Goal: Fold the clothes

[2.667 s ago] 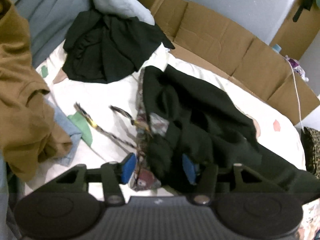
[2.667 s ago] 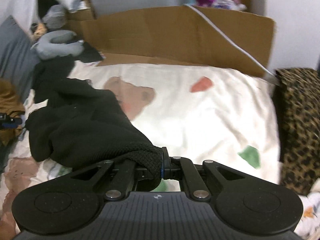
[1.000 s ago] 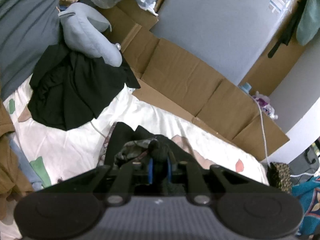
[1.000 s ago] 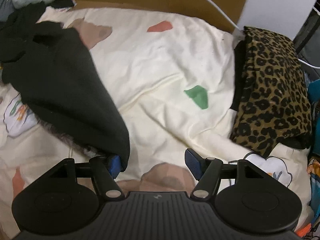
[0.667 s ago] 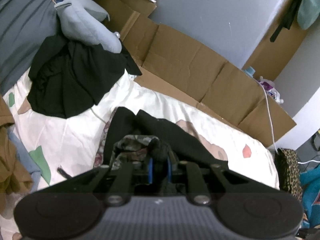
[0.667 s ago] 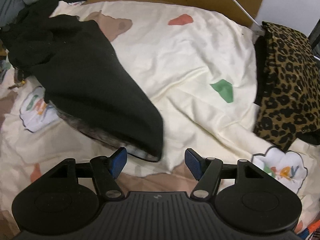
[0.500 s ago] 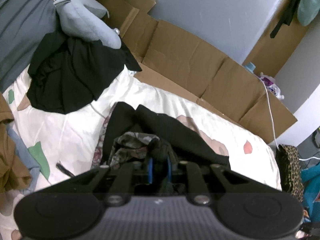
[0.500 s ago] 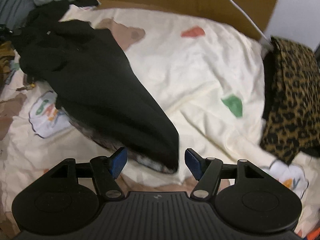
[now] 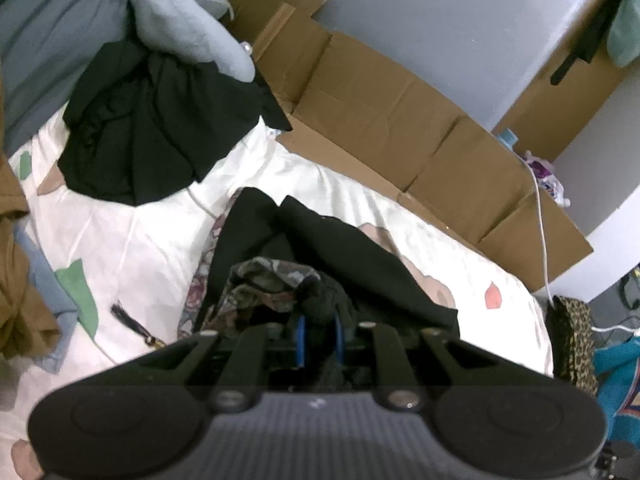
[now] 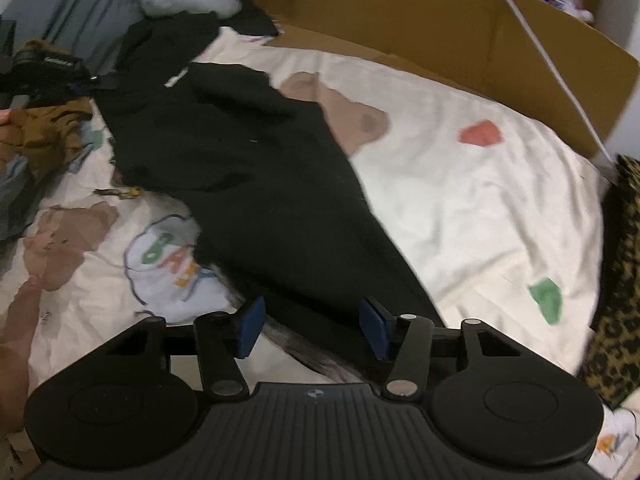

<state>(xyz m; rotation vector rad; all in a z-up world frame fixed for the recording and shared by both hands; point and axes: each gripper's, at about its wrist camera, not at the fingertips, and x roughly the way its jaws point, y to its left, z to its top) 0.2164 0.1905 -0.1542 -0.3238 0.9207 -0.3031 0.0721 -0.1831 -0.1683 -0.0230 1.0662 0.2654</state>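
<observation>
The long black knit garment (image 10: 256, 184) lies on the cream patterned bed sheet (image 10: 460, 184), its long axis running diagonally from the left tongs (image 9: 318, 334), clenched on its bunched far end (floral lining showing), toward the right tongs (image 10: 312, 328). The right tongs' jaws are closing, straddling the near narrow end without pressing it, so the right hand is nearer that corner.

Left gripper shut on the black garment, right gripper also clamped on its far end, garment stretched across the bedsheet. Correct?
Not quite. The right gripper is not clamped: in the right wrist view its jaws are closing with the black garment between them, pads not yet pressing it. The left gripper is shut on the garment, which lies across the bedsheet.
</observation>
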